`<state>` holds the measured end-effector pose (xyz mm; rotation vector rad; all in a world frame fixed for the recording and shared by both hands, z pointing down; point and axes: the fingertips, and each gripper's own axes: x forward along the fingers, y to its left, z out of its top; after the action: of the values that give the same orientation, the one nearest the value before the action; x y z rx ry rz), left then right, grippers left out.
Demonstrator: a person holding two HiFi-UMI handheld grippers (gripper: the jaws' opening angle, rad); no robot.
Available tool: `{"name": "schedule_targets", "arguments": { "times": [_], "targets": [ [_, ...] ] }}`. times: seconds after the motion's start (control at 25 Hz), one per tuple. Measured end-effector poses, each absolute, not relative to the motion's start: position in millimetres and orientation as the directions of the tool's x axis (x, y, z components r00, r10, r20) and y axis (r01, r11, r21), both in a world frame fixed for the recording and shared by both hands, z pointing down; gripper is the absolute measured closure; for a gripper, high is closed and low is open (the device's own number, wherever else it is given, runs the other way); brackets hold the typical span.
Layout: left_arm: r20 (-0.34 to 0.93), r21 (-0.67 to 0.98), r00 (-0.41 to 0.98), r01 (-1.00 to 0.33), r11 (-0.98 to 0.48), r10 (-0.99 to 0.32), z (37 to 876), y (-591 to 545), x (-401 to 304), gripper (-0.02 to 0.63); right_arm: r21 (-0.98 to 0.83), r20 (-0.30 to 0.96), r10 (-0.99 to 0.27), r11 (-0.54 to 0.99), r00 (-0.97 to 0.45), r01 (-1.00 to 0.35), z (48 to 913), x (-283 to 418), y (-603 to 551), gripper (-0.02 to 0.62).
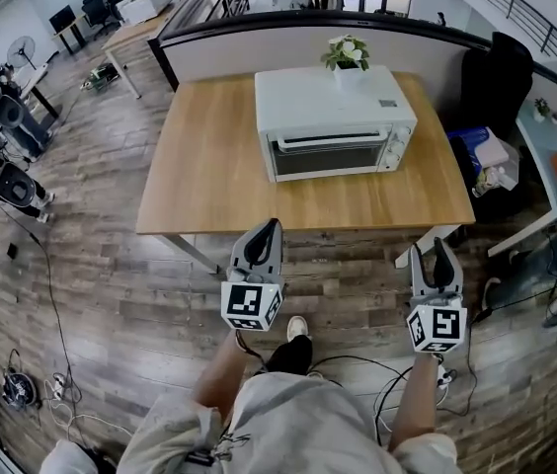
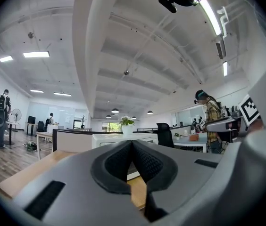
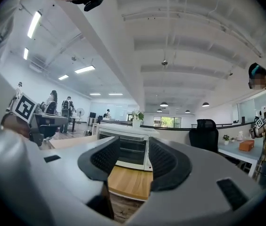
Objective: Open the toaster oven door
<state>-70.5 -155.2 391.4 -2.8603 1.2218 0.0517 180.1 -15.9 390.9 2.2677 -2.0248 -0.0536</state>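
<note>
Right tool well short of oven

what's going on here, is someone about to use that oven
A person stands in front of a wooden table with a tool in each hand, facing a white toaster oven. Its door is shut and neither tool touches it. The left tool is shut and empty; the right tool is open with nothing between its jaws. A potted plant sits on the oven.
</note>
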Motion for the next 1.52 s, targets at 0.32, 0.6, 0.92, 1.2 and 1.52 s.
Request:
{"name": "schedule_targets", "arguments": {
  "times": [0.32,0.6,0.92,1.2,1.52],
  "targets": [
    [-0.038,-0.01,0.647,-0.762,-0.647,-0.761,395,-232,-82,0.592,0.165,0.09,-0.995,-0.022,0.037,-0.986,388,164,-110,0.407],
    [-0.031,-0.018,0.626,-0.78,-0.626,-0.779,404,-277,-88,0.592,0.195,0.123,-0.992,0.038,-0.014,-0.98,393,154,-165,0.403],
    [-0.021,-0.024,0.614,-0.789,-0.614,-0.789,408,-303,-91,0.592,0.175,0.136,-0.991,0.04,-0.016,-0.984,397,154,-197,0.4],
    [-0.019,-0.045,0.582,-0.813,-0.581,-0.813,404,-314,-82,0.592,0.174,0.131,-0.989,0.093,-0.071,-0.98,401,165,-221,0.399],
    [-0.01,-0.07,0.493,-0.868,-0.492,-0.87,397,-309,-48,0.592,0.149,0.11,-0.979,0.189,-0.174,-0.971,402,212,-239,0.397]
  ]
}}
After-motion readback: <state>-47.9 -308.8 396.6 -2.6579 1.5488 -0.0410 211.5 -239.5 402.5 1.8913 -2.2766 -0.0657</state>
